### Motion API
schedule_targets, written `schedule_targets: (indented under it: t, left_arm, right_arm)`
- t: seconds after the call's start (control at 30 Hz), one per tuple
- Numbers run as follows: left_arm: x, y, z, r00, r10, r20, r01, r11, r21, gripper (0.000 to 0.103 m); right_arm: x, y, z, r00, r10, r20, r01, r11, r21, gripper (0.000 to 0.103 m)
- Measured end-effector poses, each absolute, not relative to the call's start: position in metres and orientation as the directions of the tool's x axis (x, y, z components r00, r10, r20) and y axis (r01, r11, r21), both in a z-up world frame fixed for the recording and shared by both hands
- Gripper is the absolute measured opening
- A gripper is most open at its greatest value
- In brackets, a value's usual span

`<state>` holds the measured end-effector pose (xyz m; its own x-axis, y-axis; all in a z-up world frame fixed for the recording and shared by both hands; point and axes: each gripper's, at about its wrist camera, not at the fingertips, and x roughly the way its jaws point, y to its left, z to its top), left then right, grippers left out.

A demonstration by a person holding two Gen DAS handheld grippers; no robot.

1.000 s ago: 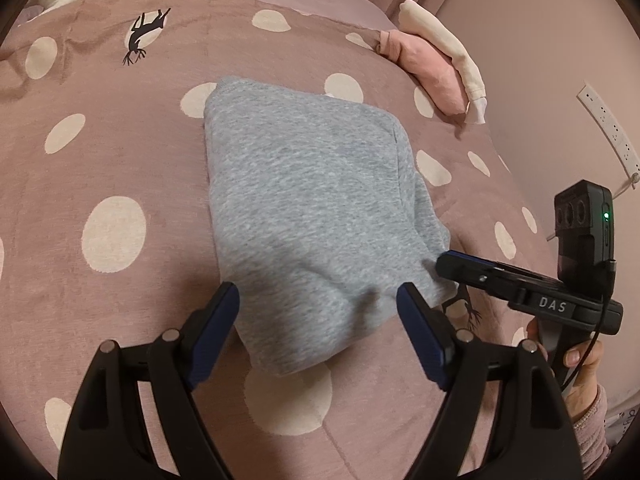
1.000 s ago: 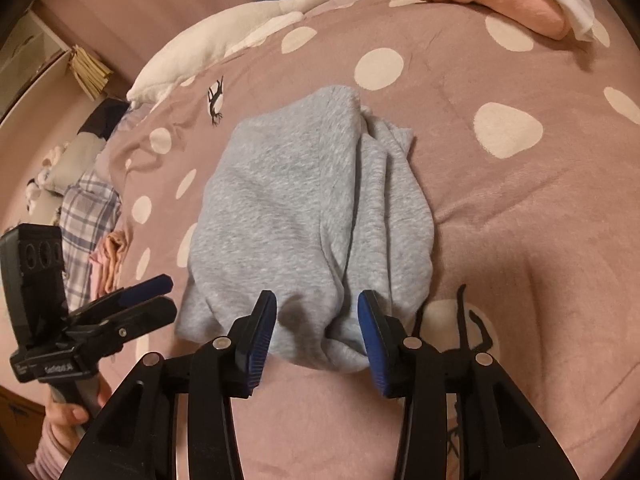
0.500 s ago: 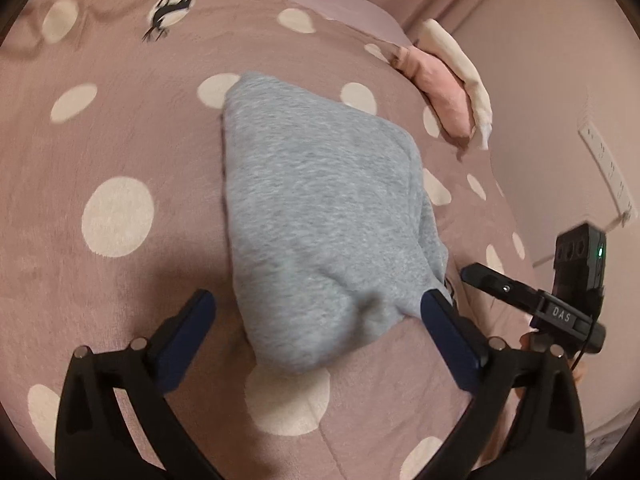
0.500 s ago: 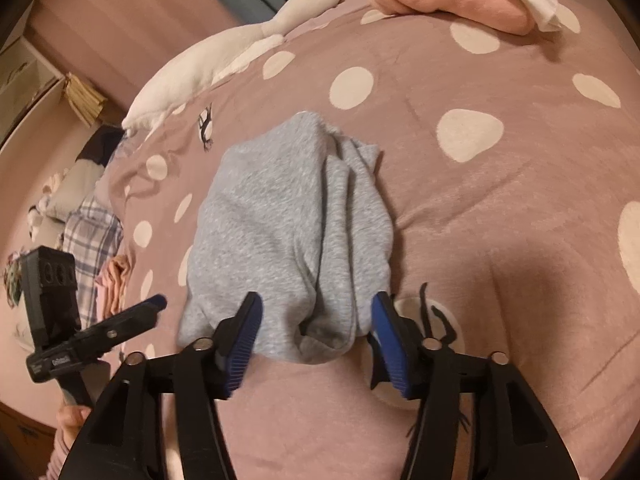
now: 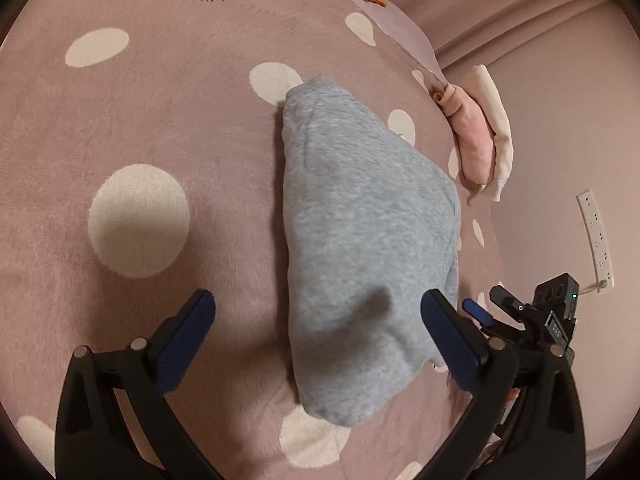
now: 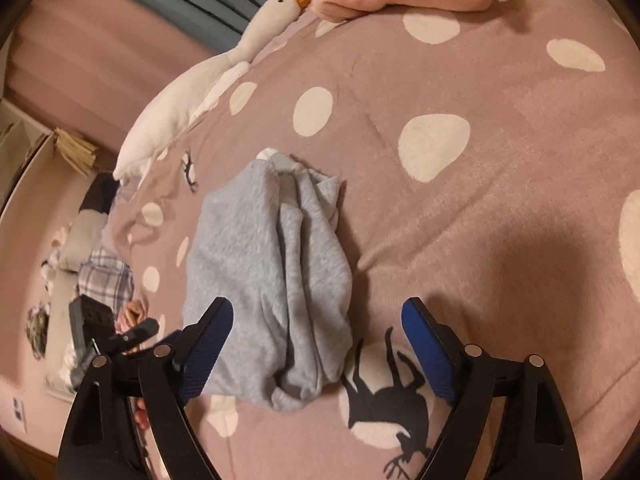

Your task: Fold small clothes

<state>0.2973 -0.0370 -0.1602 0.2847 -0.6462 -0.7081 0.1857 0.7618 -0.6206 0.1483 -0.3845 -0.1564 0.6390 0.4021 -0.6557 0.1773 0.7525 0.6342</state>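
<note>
A bed with a mauve, white-spotted blanket (image 5: pixel 160 120) fills both views, a pink wall to one side. The folded grey sweatshirt (image 5: pixel 360 248) lies mid-bed, a loose bundle with bunched layers along one edge. The left gripper (image 5: pixel 316 320) has its jaws wide, empty, straddling the near end; the right gripper (image 6: pixel 316 324) has jaws opening, cloth between them but unpressed. A folded pink garment (image 5: pixel 474 140) and a plush goose (image 6: pixel 192 96) lie well apart. Risk: pulling away carelessly may snag the soft cloth and spill the uneven fold open.
</note>
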Motion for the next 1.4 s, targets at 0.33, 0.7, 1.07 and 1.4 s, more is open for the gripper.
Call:
schedule_targets:
  t: [0.33,0.7,1.07,1.4]
  left_arm:
    - [0.31,-0.045,-0.171,0.198,-0.736,-0.648,0.175,0.677,-0.715,0.103]
    - [0.326,-0.072,-0.177,0.128,-0.786,-0.605,0.19,0.618,-0.763,0.103]
    - [0.333,-0.069,-0.192,0.11,-0.807,-0.58,0.14,0.59,-0.795,0.103]
    - [0.337,-0.072,-0.193,0.117,-0.796,-0.594,0.14,0.606,-0.783,0.103]
  right_arm:
    - [0.173,-0.385,-0.169,0.621,0.501,-0.603,0.177,0.66,0.73,0.086]
    - [0.189,-0.38,-0.187,0.592,0.579,-0.561,0.167,0.593,0.788,0.086]
    - [0.198,-0.382,-0.194,0.59,0.619,-0.518,0.149,0.548,0.823,0.086]
    - [0.211,-0.369,-0.194,0.58,0.614,-0.536,0.136,0.575,0.807,0.086]
